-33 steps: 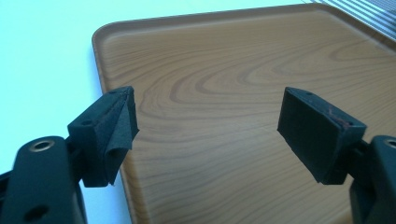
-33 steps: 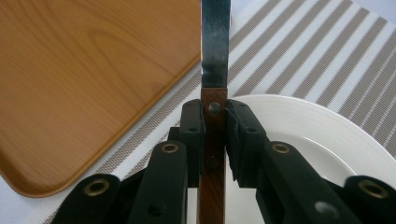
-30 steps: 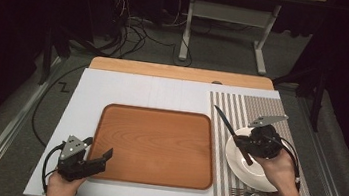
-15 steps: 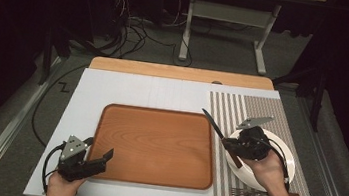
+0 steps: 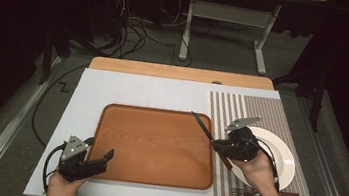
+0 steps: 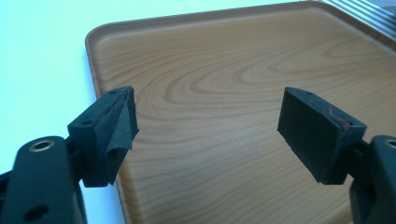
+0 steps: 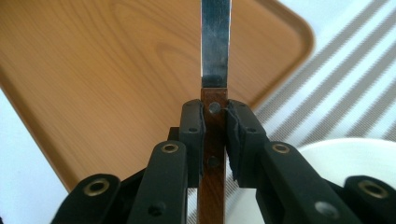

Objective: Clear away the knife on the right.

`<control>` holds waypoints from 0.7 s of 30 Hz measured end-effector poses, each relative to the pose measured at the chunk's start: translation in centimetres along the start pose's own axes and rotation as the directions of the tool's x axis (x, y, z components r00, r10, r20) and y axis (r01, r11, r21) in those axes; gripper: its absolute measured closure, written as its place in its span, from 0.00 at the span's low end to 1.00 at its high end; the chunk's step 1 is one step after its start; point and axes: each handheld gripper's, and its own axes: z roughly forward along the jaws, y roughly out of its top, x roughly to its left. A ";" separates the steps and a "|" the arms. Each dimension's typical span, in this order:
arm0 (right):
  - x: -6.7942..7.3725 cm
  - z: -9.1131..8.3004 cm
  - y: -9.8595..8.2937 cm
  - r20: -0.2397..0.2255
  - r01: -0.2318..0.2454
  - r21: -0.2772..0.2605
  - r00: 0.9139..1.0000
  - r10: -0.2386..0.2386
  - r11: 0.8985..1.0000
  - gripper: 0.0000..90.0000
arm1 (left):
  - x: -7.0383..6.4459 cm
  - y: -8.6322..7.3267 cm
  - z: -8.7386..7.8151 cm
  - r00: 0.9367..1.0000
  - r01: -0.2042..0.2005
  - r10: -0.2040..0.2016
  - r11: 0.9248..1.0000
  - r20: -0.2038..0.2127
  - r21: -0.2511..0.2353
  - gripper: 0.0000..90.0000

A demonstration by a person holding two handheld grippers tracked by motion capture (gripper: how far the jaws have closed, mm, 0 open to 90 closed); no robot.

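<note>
A knife (image 5: 205,128) with a wooden handle (image 7: 213,154) and steel blade (image 7: 215,42) is held in the air over the right edge of the wooden tray (image 5: 151,145). My right gripper (image 5: 219,145) is shut on the handle, blade pointing away over the tray (image 7: 93,70). A white plate (image 5: 281,156) lies on the striped placemat (image 5: 231,110) just right of that gripper. A fork (image 5: 251,192) rests on the mat below the plate. My left gripper (image 5: 104,159) stands open at the tray's front left corner (image 6: 107,37), nothing between its jaws.
A pale mat (image 5: 128,90) covers the table, with a wooden strip (image 5: 180,72) along the far edge. Beyond the table are cables (image 5: 124,36) and a white stand (image 5: 222,23) on the floor.
My right gripper has carried the knife leftward, off the plate and over the tray's right edge. The left gripper has stayed in place.
</note>
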 end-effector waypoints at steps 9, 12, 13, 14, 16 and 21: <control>2.3 2.6 1.6 -0.051 0.035 0.039 0.998 -0.033 0.999 0.87 | 0.0 0.0 0.0 1.000 -0.002 0.002 1.000 0.001 0.000 0.23; 3.1 3.8 2.1 -0.066 0.052 0.056 0.997 -0.048 0.997 0.87 | 0.0 0.0 0.0 1.000 -0.003 0.003 1.000 0.001 0.000 0.23; 3.4 4.2 2.2 -0.067 0.058 0.063 0.996 -0.053 0.996 0.87 | 0.0 0.0 0.0 1.000 -0.004 0.004 1.000 0.001 0.000 0.23; 3.4 4.2 2.2 -0.067 0.058 0.063 0.996 -0.053 0.996 0.87 | 0.0 0.0 0.0 1.000 -0.004 0.004 1.000 0.001 0.000 0.23; 3.8 4.9 2.5 -0.071 0.069 0.079 0.995 -0.064 0.994 0.87 | 0.0 0.0 -0.1 1.000 -0.004 0.004 1.000 0.002 0.000 0.23; 4.5 6.9 2.5 -0.071 0.088 0.125 0.994 -0.079 0.988 0.87 | 0.0 0.0 0.0 1.000 -0.006 0.006 1.000 0.003 -0.001 0.23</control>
